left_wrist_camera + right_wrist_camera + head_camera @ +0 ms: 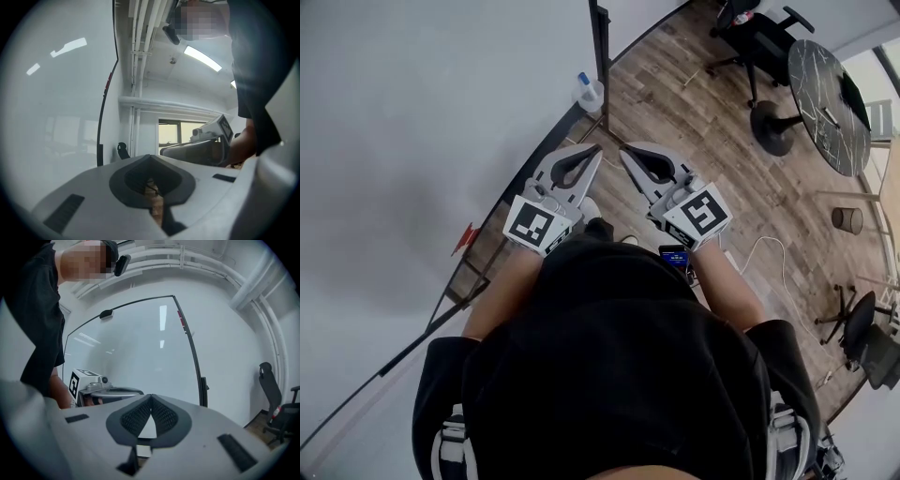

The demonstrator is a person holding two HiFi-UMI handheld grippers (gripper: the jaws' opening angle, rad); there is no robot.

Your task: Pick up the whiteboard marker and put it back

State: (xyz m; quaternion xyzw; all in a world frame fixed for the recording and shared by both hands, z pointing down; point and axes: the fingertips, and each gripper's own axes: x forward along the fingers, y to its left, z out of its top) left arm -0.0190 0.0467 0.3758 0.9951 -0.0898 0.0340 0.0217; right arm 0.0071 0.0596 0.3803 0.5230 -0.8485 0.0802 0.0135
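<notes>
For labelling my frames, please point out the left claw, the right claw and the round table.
left claw [594, 150], head view, its closed tips.
right claw [626, 152], head view, its closed tips.
round table [817, 80], head view, bare dark top.

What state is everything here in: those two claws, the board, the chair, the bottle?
left gripper: shut, empty.
right gripper: shut, empty.
whiteboard: upright, no writing visible.
office chair: unoccupied.
bottle: upright on the floor, cap on.

No legible text, label or number in any view.
</notes>
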